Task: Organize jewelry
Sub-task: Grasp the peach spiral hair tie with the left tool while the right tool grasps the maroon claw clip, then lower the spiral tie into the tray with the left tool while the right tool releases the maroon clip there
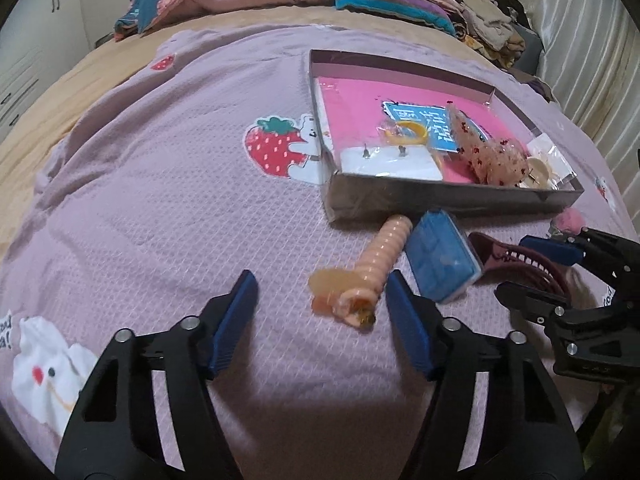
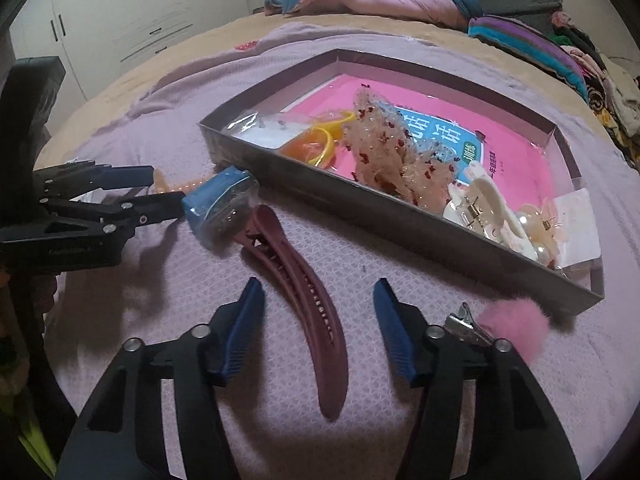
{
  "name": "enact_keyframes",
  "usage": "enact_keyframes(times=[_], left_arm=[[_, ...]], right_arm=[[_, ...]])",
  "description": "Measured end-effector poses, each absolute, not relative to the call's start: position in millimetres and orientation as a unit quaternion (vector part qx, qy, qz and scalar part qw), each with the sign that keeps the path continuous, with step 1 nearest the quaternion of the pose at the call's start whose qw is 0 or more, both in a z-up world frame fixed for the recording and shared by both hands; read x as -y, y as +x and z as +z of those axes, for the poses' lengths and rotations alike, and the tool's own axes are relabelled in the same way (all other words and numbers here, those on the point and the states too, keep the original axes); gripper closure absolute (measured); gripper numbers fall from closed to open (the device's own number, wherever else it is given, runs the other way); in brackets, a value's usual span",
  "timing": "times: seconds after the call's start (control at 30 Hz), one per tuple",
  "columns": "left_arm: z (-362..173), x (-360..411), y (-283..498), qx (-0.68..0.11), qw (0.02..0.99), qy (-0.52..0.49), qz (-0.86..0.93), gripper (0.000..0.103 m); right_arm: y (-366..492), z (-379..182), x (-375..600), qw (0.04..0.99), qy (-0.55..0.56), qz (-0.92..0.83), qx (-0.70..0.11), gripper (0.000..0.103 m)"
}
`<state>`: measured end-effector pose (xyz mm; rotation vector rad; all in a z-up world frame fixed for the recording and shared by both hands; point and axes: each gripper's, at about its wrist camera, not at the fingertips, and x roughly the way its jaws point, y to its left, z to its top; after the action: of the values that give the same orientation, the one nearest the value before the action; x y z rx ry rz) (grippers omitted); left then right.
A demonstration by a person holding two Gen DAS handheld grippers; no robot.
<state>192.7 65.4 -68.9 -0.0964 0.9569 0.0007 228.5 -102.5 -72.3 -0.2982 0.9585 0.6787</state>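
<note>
A peach ribbed hair clip (image 1: 382,254) lies on the lilac bedspread, its near end between the fingers of my left gripper (image 1: 321,282). Those jaws stand apart; the right pad is close to the clip and the left pad is well clear. A small blue box (image 1: 440,258) lies just right of it. A long dark red clip (image 2: 316,300) lies between the fingers of my right gripper (image 2: 318,286), and neither pad touches it. Each gripper shows in the other's view: left gripper (image 2: 168,186), right gripper (image 1: 512,266).
A shallow grey tray (image 2: 360,210) with a pink sheet holds a yellow ring (image 2: 326,142), a sequined clip (image 2: 384,152), a cream claw clip (image 2: 484,204) and an earring card (image 1: 390,162). A pink pompom clip (image 2: 512,328) lies by my right finger. Bedding is piled behind.
</note>
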Motion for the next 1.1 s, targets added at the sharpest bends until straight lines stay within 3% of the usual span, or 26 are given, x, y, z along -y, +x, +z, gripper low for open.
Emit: enact_keyframes(times=[0.13, 0.3, 0.5, 1.1], left_arm=[[-71, -59, 202, -0.463, 0.885, -0.044, -0.011, 0.048], [-75, -47, 208, -0.468, 0.883, -0.029, -0.027, 0.065], [-73, -44, 200, -0.466, 0.884, -0.027, -0.034, 0.078], [-18, -48, 161, -0.421, 0.904, -0.064, -0.034, 0.079]], right_arm=[[230, -72, 107, 0.821, -0.126, 0.322, -0.454, 0.076], [224, -69, 114, 0.818, -0.114, 0.331, -0.456, 0.093], [209, -58, 121, 0.815, -0.081, 0.354, -0.452, 0.093], [198, -2, 176, 0.854, -0.011, 0.346, -0.388, 0.093]])
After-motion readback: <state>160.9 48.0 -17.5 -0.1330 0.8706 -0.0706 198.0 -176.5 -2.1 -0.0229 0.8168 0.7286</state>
